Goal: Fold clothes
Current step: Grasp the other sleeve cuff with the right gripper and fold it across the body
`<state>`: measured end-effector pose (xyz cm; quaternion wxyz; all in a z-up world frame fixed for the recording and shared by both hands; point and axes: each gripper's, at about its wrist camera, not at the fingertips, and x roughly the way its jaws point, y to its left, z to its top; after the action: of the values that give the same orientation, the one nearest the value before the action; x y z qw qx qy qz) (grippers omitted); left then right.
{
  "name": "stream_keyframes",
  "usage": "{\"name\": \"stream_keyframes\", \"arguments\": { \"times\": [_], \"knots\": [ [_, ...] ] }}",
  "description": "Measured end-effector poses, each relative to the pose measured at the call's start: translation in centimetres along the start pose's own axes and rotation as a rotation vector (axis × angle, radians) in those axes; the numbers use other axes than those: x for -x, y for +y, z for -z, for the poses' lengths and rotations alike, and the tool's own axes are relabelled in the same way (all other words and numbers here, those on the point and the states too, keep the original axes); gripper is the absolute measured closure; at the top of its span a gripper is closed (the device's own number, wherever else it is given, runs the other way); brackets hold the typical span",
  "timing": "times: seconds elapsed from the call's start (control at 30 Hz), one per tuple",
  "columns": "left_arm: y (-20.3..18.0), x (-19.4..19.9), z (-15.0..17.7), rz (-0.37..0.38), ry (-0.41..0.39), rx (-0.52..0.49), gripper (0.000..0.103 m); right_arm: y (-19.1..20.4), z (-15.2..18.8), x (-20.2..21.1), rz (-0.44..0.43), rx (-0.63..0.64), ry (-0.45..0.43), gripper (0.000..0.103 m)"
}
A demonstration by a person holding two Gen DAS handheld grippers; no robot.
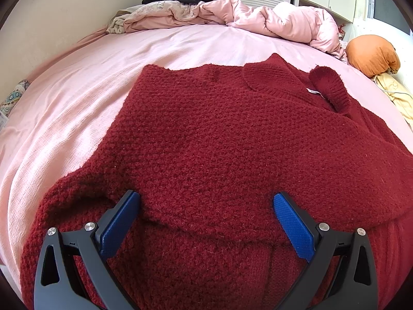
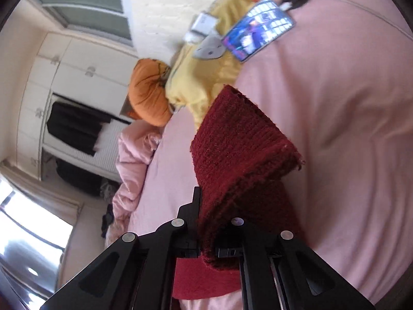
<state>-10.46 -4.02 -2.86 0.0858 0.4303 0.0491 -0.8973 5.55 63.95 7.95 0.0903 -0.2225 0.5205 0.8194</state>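
A dark red knitted sweater [image 1: 219, 139] lies spread on the pink bed sheet [image 1: 77, 90], collar at the far right, a fold near its front edge. My left gripper [image 1: 206, 222] is open, its blue pads [image 1: 121, 222] resting on the knit on either side of the fold. In the right wrist view my right gripper [image 2: 214, 222] is shut on a ribbed part of the red sweater [image 2: 240, 139] and holds it lifted above the sheet [image 2: 348, 129]; the view is rolled sideways.
A crumpled pink duvet [image 1: 271, 23] lies at the far side of the bed. An orange cushion [image 1: 371, 54] and yellow cloth [image 2: 204, 82] sit by the wall. A phone [image 2: 258, 28] with a lit screen lies on the bed. White wardrobes [image 2: 64, 77] stand behind.
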Motion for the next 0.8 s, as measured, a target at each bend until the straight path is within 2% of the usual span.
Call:
{"name": "stream_keyframes", "arguments": {
  "times": [0.1,0.17,0.2,0.27,0.3,0.37,0.43,0.5,0.6,0.7,0.8],
  "knots": [
    [0.1,-0.1,-0.2,0.01,0.02,0.0,0.0,5.9,2.6,-2.4,-0.008,0.12,0.047,0.098],
    [0.5,0.1,-1.1,0.058,0.076,-0.013,0.0,9.8,4.4,-4.1,-0.018,0.197,0.075,0.098],
    [1.2,0.7,-1.6,0.125,0.089,-0.008,0.0,11.6,5.4,-5.0,-0.022,0.226,0.091,0.098],
    [3.8,2.5,-2.4,0.273,0.076,0.042,0.0,14.9,7.5,-6.6,-0.029,0.279,0.124,0.098],
    [5.4,3.5,-2.7,0.316,0.06,0.071,0.0,16.3,8.8,-7.3,-0.035,0.307,0.141,0.098],
    [9.2,5.3,-3.0,0.351,0.025,0.118,0.0,19.3,11.5,-8.7,-0.046,0.368,0.175,0.098],
    [13.2,6.6,-2.8,0.343,-0.012,0.161,0.0,22.8,14.8,-10.9,-0.054,0.441,0.215,0.098],
    [16.9,7.7,-1.9,0.294,-0.051,0.261,0.0,26.1,18.7,-13.1,-0.071,0.511,0.263,0.098],
    [21.8,8.1,-0.3,0.442,-0.119,0.543,0.0,30.3,25.4,-16.0,-0.097,0.616,0.34,0.098],
    [23.9,7.4,0.3,0.444,-0.135,0.678,0.0,33.9,32.6,-18.5,-0.12,0.721,0.42,0.098],
    [24.5,6.2,0.5,0.527,-0.105,0.742,0.0,35.4,40.0,-20.8,-0.137,0.772,0.526,0.098]
  ]
}}
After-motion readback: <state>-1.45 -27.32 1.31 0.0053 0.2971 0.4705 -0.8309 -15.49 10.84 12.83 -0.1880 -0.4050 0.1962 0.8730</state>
